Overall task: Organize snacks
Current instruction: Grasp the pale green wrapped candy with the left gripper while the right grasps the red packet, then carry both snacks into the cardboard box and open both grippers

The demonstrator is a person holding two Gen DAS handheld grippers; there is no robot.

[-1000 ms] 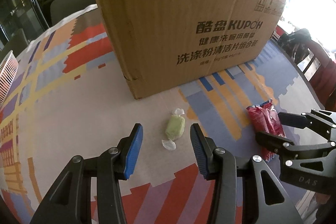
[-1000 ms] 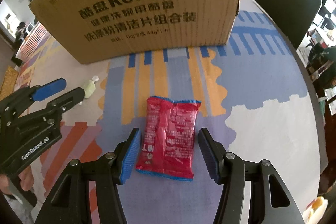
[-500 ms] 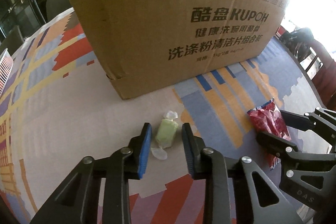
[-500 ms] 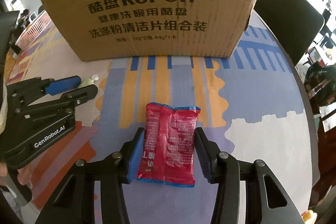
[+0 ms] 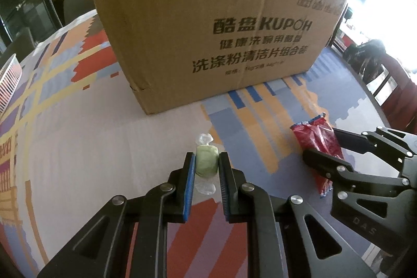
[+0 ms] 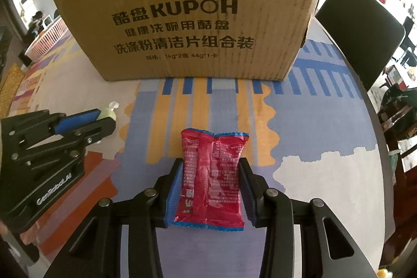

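A pale green wrapped candy (image 5: 206, 166) lies on the patterned tablecloth (image 5: 78, 142), and my left gripper (image 5: 207, 155) is shut on it, blue pads against its two sides. A red snack packet (image 6: 212, 173) lies flat to the right. My right gripper (image 6: 211, 163) straddles it with its jaws closing, and the pads touch the packet's long edges. The left wrist view shows the red packet (image 5: 318, 137) and right gripper (image 5: 322, 143) at the right. In the right wrist view the left gripper (image 6: 104, 119) and the candy (image 6: 108, 112) are at the left.
A large brown cardboard box (image 5: 208, 30) (image 6: 195, 17) with printed text stands on the table just behind both snacks. A dark chair (image 6: 357, 28) is at the far right, past the table's curved edge. A white slatted basket (image 6: 47, 41) sits far left.
Both grippers have closed in from wide open. The left pads now pinch the green candy; the right pads have come in against the red packet. Neither snack has left the table.
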